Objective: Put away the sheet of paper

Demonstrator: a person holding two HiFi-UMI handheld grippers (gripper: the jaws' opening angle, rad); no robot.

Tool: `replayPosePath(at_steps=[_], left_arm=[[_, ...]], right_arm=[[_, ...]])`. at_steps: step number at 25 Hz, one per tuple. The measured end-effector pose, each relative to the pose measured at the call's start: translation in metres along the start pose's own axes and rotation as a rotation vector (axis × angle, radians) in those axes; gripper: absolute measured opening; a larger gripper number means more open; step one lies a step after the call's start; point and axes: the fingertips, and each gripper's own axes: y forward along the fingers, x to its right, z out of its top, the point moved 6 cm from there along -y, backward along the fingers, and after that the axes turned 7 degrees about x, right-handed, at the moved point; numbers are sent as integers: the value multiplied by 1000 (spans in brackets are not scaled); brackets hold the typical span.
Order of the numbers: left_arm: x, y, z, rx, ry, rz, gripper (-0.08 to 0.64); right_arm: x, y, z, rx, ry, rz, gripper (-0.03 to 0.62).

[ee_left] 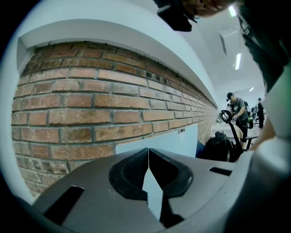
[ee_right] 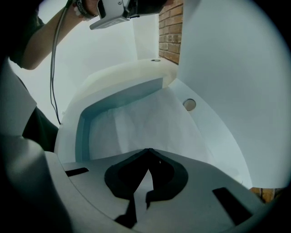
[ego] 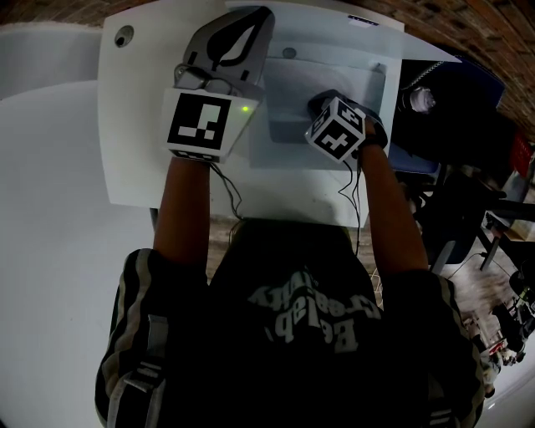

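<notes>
The sheet of paper (ee_right: 136, 123) is white and creased. It lies in a shallow white drawer (ee_right: 82, 132) set in the desk, and its near edge rises to my right gripper (ee_right: 148, 150). That gripper points steeply down over the drawer (ego: 318, 159) and is shut on the paper's edge. In the head view the marker cube hides most of the right gripper (ego: 322, 102), and the paper (ego: 292, 84) shows pale beyond it. My left gripper (ego: 251, 18) is held level above the desk's far left side, and the left gripper (ee_left: 148, 149) is shut on nothing, facing a brick wall.
A white upright panel (ee_left: 168, 139) stands against the brick wall (ee_left: 91, 104) behind the desk. A round cap (ee_right: 189, 104) sits on the desk beside the drawer. A dark backpack (ego: 451, 109) and chairs crowd the right side. Cables hang from both grippers.
</notes>
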Motion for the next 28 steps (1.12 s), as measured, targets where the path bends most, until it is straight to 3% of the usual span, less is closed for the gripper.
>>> replayPosePath(at_steps=[23,28], left_arm=[[3,-6,0,-5,-2,2,3],[4,-9,-1,-8,-5,0,3]], right_arm=[[-33,-5,-13,-68,-4,93,-6],[-27,-22,-6,19,23,38,-6]])
